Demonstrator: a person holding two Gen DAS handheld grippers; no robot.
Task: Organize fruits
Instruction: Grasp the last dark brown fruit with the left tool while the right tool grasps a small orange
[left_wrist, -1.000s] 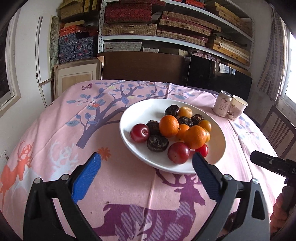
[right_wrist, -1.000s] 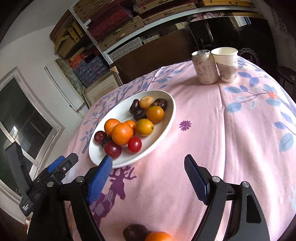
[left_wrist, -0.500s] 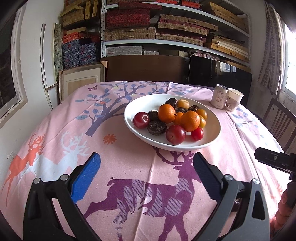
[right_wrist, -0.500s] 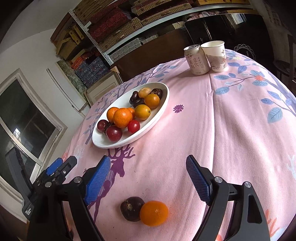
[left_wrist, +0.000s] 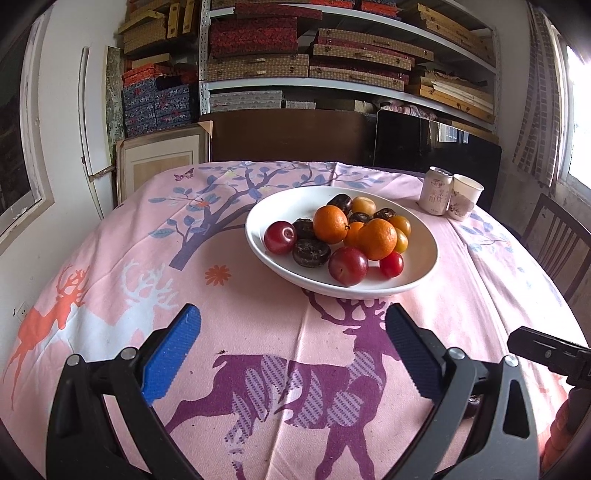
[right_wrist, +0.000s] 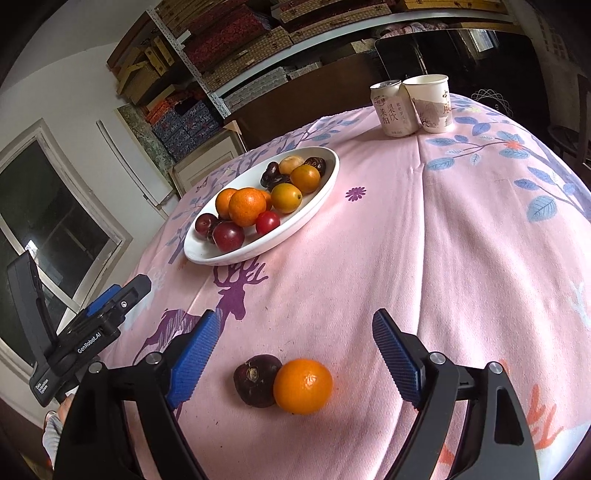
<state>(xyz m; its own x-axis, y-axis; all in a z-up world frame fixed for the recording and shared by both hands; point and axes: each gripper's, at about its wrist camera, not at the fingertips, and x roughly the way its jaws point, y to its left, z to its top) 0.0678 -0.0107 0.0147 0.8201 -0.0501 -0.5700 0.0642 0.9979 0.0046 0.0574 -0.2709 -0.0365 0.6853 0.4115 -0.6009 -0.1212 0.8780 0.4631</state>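
Observation:
A white oval plate (left_wrist: 424, 258) holds several fruits: oranges, red plums, dark plums and small yellow-orange ones. It also shows in the right wrist view (right_wrist: 325, 184). My left gripper (left_wrist: 293, 345) is open and empty, above the cloth short of the plate. My right gripper (right_wrist: 295, 345) is open and empty; a loose orange (right_wrist: 303, 386) and a dark plum (right_wrist: 256, 380) lie touching on the cloth between and just behind its fingertips. The right gripper's body shows at the left wrist view's right edge (left_wrist: 546, 352).
A drink can (right_wrist: 393, 109) and a paper cup (right_wrist: 430, 103) stand together at the table's far side. The table has a pink tablecloth (left_wrist: 110, 258) with deer prints. A wooden chair (left_wrist: 557, 243) stands at the right. Shelves of boxes are behind.
Both grippers have drawn back from the plate toward the near table edge. The loose orange and dark plum have come fully into the right wrist view.

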